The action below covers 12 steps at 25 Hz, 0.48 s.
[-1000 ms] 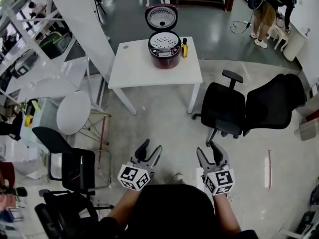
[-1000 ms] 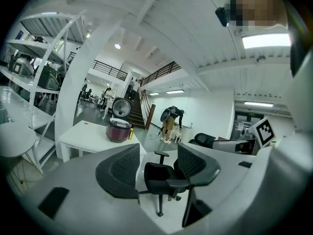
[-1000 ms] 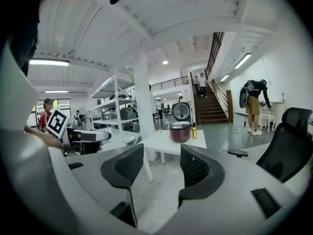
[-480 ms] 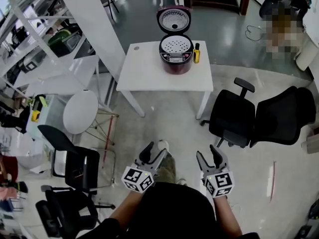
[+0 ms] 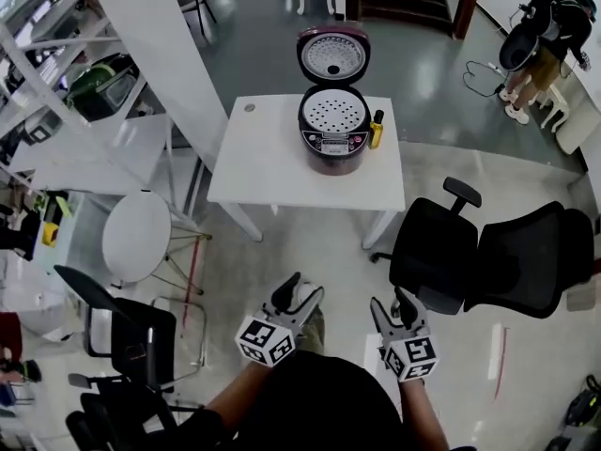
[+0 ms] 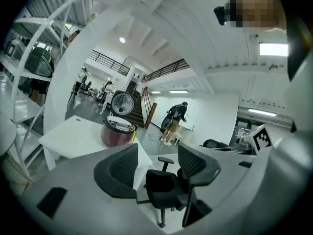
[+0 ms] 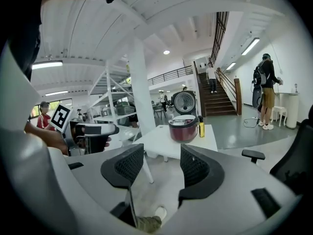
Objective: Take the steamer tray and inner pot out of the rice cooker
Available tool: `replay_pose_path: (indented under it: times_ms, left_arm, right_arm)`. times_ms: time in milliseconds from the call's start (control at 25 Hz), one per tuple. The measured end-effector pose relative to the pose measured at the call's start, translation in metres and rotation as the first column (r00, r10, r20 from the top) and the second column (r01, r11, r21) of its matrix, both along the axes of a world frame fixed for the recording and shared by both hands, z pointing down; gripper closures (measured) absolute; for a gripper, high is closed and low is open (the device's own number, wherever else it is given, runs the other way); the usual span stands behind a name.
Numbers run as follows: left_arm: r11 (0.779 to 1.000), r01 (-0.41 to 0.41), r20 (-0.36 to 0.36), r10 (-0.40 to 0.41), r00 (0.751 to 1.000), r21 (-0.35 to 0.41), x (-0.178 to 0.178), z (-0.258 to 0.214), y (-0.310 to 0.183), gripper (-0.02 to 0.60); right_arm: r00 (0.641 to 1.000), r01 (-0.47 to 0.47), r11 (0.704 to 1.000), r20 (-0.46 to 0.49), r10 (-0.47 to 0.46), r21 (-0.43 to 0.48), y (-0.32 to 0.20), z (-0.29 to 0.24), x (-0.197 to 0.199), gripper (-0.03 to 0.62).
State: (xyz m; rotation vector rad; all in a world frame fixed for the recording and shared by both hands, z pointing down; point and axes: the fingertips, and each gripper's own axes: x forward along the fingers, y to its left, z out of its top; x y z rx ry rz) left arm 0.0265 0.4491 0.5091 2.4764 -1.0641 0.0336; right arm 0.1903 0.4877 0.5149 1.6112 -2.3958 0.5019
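Note:
A dark red rice cooker (image 5: 333, 130) stands on a white table (image 5: 272, 163) ahead, its lid (image 5: 331, 55) tipped up and back. A perforated white steamer tray (image 5: 334, 110) fills its top; the inner pot is hidden beneath. The cooker also shows small in the left gripper view (image 6: 116, 131) and in the right gripper view (image 7: 183, 128). My left gripper (image 5: 299, 294) and right gripper (image 5: 394, 305) are held low near my body, far short of the table. Both are open with nothing between the jaws.
A yellow bottle (image 5: 377, 130) stands right of the cooker. Two black office chairs (image 5: 441, 252) (image 5: 537, 256) sit right of my path. A round white stool (image 5: 138, 236), another black chair (image 5: 117, 322) and white shelving (image 5: 84, 83) lie left. A person (image 5: 540, 40) stands at the far right.
The table and cooker have come nearer and lower in the head view as I walk forward. Both grippers stay open, held in front of me.

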Motion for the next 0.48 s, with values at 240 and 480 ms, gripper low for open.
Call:
replay_pose_path:
  times_ms: [240, 480]
  left_arm:
    - [0.999, -0.028, 0.018, 0.028, 0.999, 0.016, -0.009, -0.009, -0.106, 0.345]
    - [0.994, -0.088, 0.015, 0.087, 0.996, 0.065, -0.008, -0.042, -0.19, 0.344]
  right_arm:
    - [0.998, -0.014, 1.0, -0.064, 0.012, -0.027, -0.098, -0.007, -0.003, 0.39]
    - [0.993, -0.052, 0.998, -0.101, 0.054, 0.024, -0.198, -0.035, 0.003, 0.39]
